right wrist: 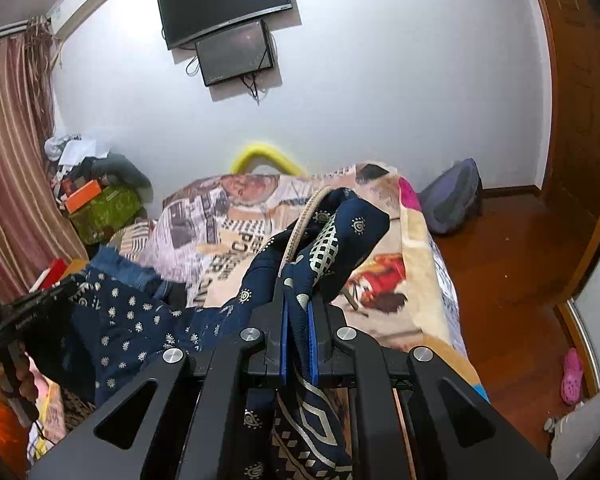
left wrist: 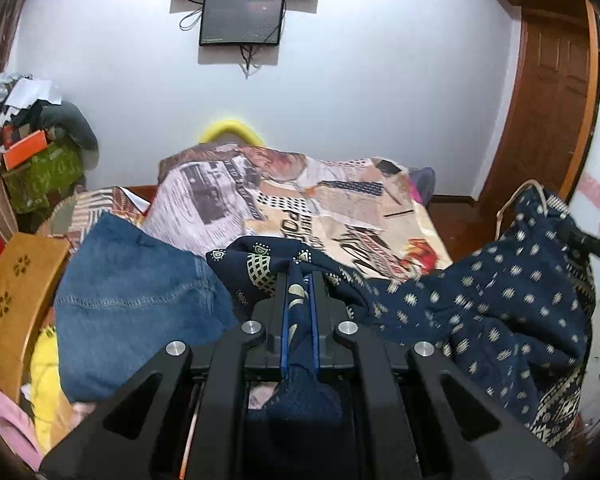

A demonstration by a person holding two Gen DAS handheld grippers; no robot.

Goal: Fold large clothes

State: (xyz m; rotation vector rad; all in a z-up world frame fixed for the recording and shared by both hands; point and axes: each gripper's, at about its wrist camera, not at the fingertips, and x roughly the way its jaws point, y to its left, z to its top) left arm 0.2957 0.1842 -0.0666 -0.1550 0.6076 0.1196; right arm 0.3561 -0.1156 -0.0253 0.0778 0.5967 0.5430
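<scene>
A large navy garment (left wrist: 500, 312) with cream dots and a patterned border hangs between my two grippers above the bed. My left gripper (left wrist: 299, 276) is shut on one corner of it, with cloth pinched between the blue pads. In the right wrist view my right gripper (right wrist: 299, 300) is shut on another corner of the navy garment (right wrist: 340, 236), which bunches up above the fingertips. The rest of the fabric sags to the left toward my other gripper (right wrist: 32, 308), held by a hand at the frame's left edge.
The bed carries a printed blanket (left wrist: 320, 200). Blue jeans (left wrist: 132, 292) lie at its near left beside a wooden stool (left wrist: 16, 292). A clutter pile (left wrist: 36, 148) stands at the far left. Two screens (left wrist: 242, 18) hang on the wall, and a wooden door (left wrist: 552, 92) is on the right.
</scene>
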